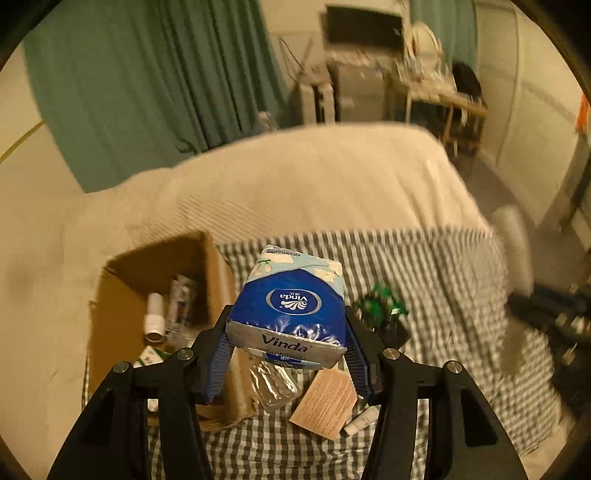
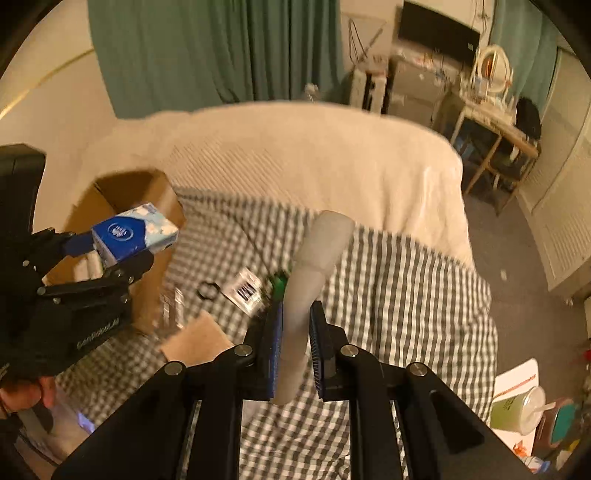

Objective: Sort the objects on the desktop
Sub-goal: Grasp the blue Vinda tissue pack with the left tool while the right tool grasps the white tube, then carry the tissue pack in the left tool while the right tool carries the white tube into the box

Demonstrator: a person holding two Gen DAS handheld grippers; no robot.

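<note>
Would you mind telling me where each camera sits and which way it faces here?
Left wrist: on the left gripper, looking forward and down at its held tissue pack, the cardboard box and checkered cloth; own fingers show.
Right wrist: on the right gripper, facing the bed over its grey sock; the left gripper shows too.
Shared: tissue pack, box, cloth.

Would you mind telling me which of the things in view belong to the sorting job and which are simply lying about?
Part of the job:
- tissue pack, clamped in the left gripper
- grey sock, clamped in the right gripper
- cardboard box, already holding some items
- brown card on the checked cloth

Just lying about:
- green curtain
- monitor
- lidded drink cup
</note>
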